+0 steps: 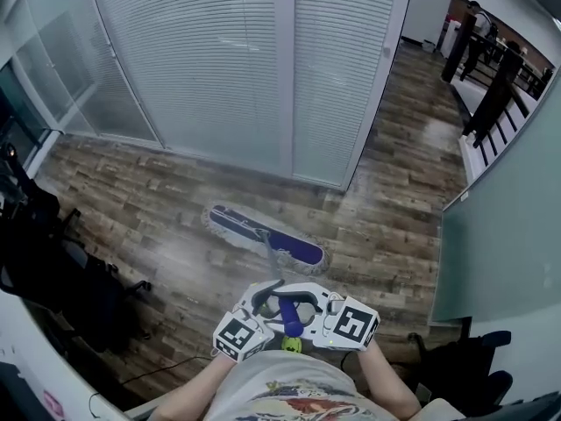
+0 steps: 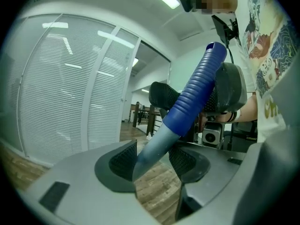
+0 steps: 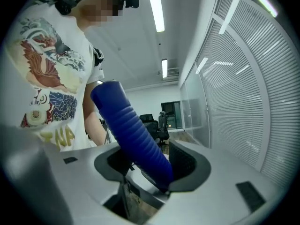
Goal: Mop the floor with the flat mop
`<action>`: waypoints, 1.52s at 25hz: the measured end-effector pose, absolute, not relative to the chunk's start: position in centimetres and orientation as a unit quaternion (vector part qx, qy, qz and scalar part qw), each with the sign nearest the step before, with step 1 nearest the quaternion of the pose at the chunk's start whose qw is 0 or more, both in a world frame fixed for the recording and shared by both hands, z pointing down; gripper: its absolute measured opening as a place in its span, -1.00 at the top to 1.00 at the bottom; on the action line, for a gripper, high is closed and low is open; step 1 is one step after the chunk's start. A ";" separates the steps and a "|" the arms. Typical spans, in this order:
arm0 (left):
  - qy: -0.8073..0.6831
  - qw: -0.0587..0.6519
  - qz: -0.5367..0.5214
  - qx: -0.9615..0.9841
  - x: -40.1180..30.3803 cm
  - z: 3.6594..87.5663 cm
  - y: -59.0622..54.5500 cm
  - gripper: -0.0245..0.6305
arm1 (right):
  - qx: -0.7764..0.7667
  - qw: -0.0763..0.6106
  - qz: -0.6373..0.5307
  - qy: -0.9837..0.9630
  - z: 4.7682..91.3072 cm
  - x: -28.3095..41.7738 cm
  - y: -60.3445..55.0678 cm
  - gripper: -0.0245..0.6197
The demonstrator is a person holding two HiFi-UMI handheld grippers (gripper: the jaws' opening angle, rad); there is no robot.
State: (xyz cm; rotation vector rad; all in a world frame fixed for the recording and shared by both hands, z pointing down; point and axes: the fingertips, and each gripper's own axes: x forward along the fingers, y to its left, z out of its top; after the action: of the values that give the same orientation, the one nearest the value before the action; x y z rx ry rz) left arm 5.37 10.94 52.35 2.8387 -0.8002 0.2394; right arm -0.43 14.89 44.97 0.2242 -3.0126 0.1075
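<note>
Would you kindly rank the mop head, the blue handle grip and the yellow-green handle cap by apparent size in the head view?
1. mop head
2. blue handle grip, though it is nearer the camera
3. yellow-green handle cap

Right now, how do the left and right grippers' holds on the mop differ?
The left gripper clamps the grey shaft just below the ribbed blue grip; the right gripper clamps that blue grip itself. The left gripper approaches from the left of the mop handle, the right gripper from its right. Both are shut on it.
</note>
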 end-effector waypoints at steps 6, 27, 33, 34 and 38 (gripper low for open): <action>-0.237 0.074 0.141 0.958 5.7 55.0 14.6 0.35 | 0.053 0.071 0.056 -0.995 47.2 -0.7 18.8 0.20; -0.211 0.053 0.139 0.966 3.7 56.8 4.8 0.35 | 0.062 0.074 0.047 -0.994 49.1 -3.4 9.2 0.20; -0.204 0.053 0.145 0.967 2.2 58.8 -3.3 0.33 | 0.071 0.092 0.048 -0.992 51.4 -5.1 1.2 0.19; -0.204 0.054 0.144 0.967 1.8 59.1 -5.1 0.33 | 0.073 0.098 0.047 -0.991 51.9 -5.5 -0.6 0.19; -0.206 0.053 0.141 0.967 0.1 60.5 -12.6 0.32 | 0.082 0.120 0.052 -0.988 53.8 -7.0 -8.0 0.18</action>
State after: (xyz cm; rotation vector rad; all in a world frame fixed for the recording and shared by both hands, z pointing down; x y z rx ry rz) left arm 0.13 -12.58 60.54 2.9396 -0.6254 0.4291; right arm -7.05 -8.04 53.82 0.2389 -2.8868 0.1506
